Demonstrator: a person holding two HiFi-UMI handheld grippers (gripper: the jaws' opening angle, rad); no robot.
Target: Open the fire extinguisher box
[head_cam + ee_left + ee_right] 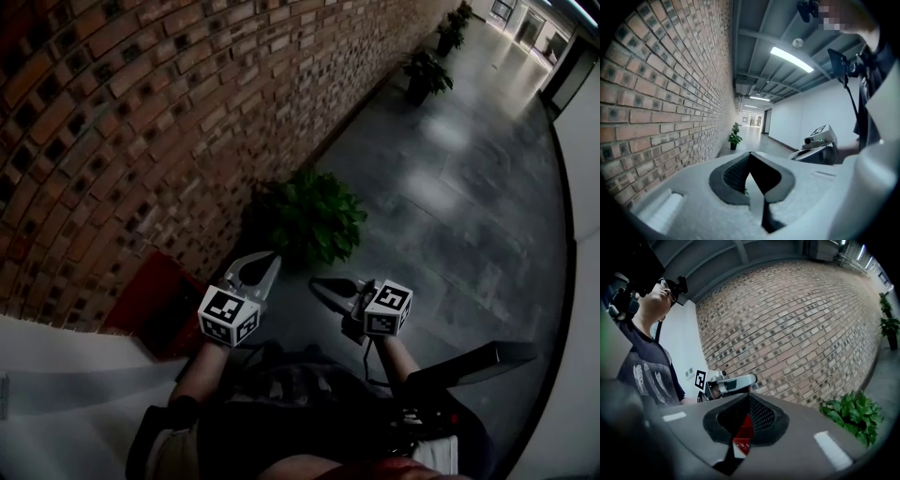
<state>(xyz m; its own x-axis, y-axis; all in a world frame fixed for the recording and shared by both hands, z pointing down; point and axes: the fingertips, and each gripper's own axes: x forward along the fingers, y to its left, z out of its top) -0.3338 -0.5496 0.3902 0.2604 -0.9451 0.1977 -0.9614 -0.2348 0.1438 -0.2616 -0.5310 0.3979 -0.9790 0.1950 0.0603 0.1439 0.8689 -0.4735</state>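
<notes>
Dim, fisheye-bent corridor views; a ceiling strip light (792, 60) glares, with sheen on the floor (450, 136).

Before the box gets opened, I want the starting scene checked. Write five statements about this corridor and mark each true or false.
1. The red fire extinguisher box stands against the brick wall. True.
2. The left gripper is clamped on the box. False: its jaws are shut on nothing, clear of the box.
3. A potted plant stands by the wall just ahead of both grippers. True.
4. That is the only plant in the corridor. False: more plants stand farther along the wall.
5. The right gripper has its jaws wide apart. False: its jaw tips meet and hold nothing.
</notes>
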